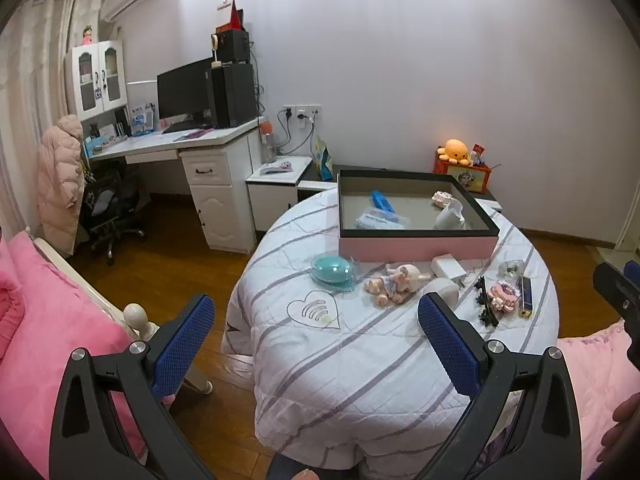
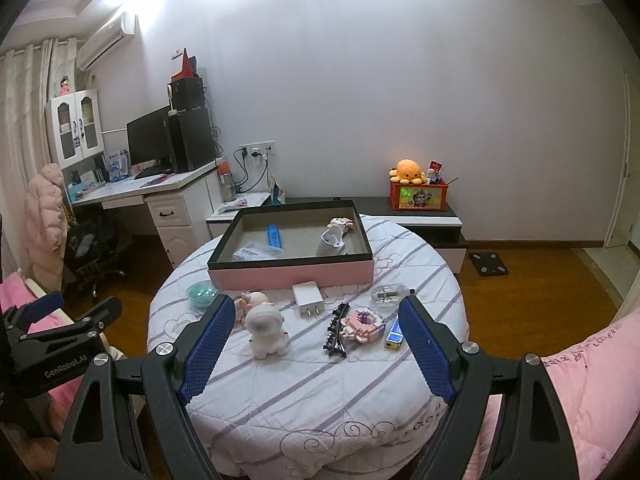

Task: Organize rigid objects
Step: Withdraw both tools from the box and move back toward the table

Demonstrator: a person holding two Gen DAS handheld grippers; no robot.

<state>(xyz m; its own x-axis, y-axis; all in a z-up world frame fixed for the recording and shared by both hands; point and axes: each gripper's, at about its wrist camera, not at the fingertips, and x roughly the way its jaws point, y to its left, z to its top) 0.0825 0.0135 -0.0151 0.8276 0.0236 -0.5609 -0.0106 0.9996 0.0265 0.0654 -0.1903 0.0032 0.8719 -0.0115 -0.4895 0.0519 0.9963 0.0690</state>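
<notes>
Partly hidden white figurine [image 1: 444, 289] (behind fingers [image 1: 448, 340])

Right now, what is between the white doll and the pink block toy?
In the right wrist view, a black comb lies between the white doll and the pink block toy, touching the block toy's edge.

In the left wrist view the claw's right finger [image 1: 448, 340] half hides a white figurine [image 1: 442, 289].

A round table [image 2: 280, 408] under a white quilted cover with grey stripes carries a pink tray [image 2: 292, 274] with a black rim at its far side. In front lie a teal case [image 2: 200, 294], a pink doll [image 2: 250, 304], a white figurine [image 2: 266, 330], a white charger [image 2: 308, 299], a black comb [image 2: 335, 330], a pink block model [image 2: 362, 323], a clear case [image 2: 388, 294] and a blue lighter [image 2: 394, 334].
</notes>
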